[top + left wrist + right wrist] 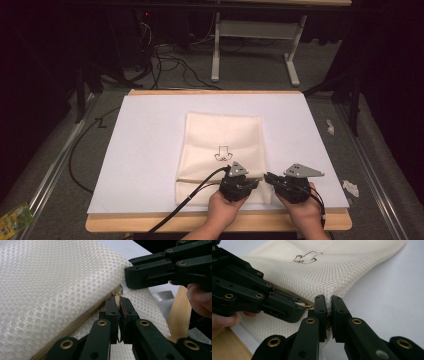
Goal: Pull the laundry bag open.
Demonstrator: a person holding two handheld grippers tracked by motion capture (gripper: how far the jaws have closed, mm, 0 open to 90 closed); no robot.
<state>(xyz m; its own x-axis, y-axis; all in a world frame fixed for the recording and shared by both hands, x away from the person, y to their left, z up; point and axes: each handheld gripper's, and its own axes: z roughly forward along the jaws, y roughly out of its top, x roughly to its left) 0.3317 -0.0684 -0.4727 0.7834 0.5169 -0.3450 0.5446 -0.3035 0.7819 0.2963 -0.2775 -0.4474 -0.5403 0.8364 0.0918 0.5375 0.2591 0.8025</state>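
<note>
A cream mesh bag (222, 135) lies flat on the white sheet (145, 150), with a small arrow mark (222, 154) printed on it. A tan zipper (200, 180) runs across its near end. My left gripper (256, 181) points right and is shut on the zipper pull (116, 299) at the zipper's right end. My right gripper (267, 176) points left, facing it. It is shut on the bag's (324, 270) right edge fabric, just beside the zipper's end. In the right gripper view, the right gripper (329, 301) pinches mesh while the left gripper's fingertips (297, 308) sit close at the left.
The sheet covers a wooden table (150, 222), whose bare front edge shows under my hands. Crumpled paper (350, 187) lies off the table at the right, and a green packet (15, 217) at lower left. Cables and a white desk frame (216, 50) stand beyond the far edge.
</note>
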